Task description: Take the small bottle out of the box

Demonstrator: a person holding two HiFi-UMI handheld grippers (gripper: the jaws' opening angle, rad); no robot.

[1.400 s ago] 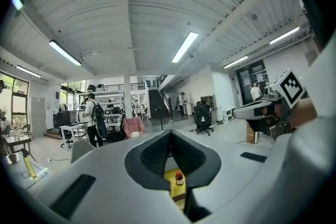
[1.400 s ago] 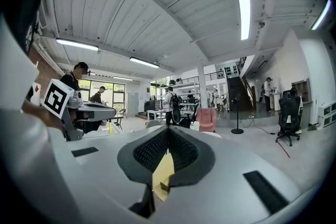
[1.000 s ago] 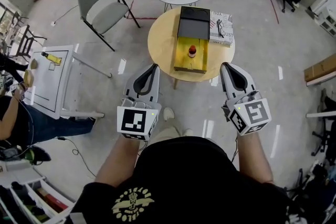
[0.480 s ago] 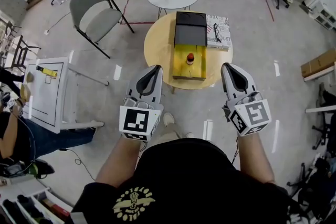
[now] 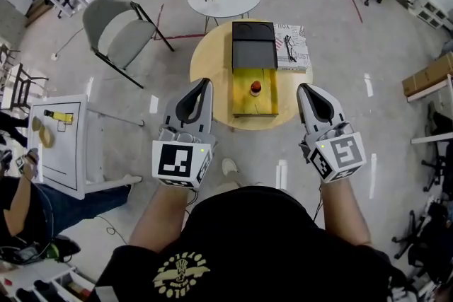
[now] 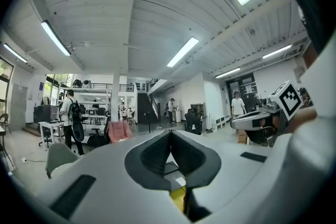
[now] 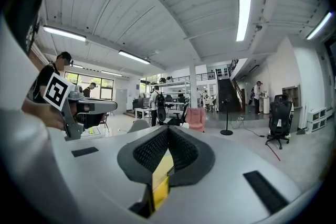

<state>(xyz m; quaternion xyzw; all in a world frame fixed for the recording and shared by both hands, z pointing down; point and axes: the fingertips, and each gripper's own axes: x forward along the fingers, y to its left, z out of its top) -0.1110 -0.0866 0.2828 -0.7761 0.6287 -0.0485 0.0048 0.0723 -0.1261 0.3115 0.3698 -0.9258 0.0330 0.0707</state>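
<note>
1. Red-capped, the bottle (image 5: pixel 255 88) sits near the middle of the box's (image 5: pixel 244 104) yellow tray and looks upright. The box lies on the round wooden table (image 5: pixel 209 60), with its black sleeve (image 5: pixel 253 46) at the far end.
2. The left gripper (image 5: pixel 205 82) and right gripper (image 5: pixel 304 88) hover level, short of the table. One is on each side of the box, and both are well apart from the bottle. On each, the jaws are pressed together with nothing between them.
3. Risks, as I judge them:
   - Going in with the jaws closed would nudge the small bottle over rather than take it.
   - A pinch on the cap alone, or off-centre, could let it slip or tip.
   - The tray looks light and may slide if bumped, unless the other gripper steadies it.
4. A magazine (image 5: pixel 291 46) touching the box's right side carries bold print, too small to read. The grippers' cubes show only black-and-white square markers. The yellow emblem on the shirt cannot be read.
</note>
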